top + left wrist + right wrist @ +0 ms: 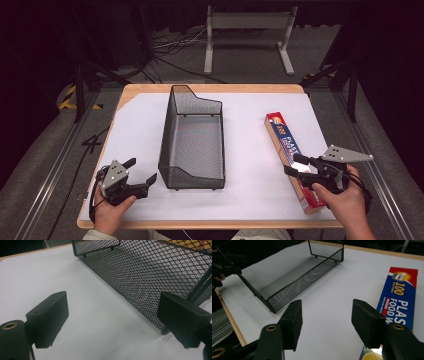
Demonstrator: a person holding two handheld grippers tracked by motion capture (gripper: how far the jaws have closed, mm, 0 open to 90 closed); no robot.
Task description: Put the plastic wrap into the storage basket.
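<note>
Tabletop (250, 200): white sheet over wood, bearing all items.

Mesh basket (192, 135): black wire, rigid, probably light; stands mid-tabletop, empty.

Food wrap box (292, 157): long, narrow cardboard carton lying flat at the right, near end beside the right tongs. Judged light, stiff along its length, crushable if squeezed hard (glossy faces may slip); best taken across its narrow width near the middle.

Right tongs (295, 166): jaws parted, nothing between them, over the box.

Left tongs (141, 171): spread wide, empty, beside the basket.
</note>
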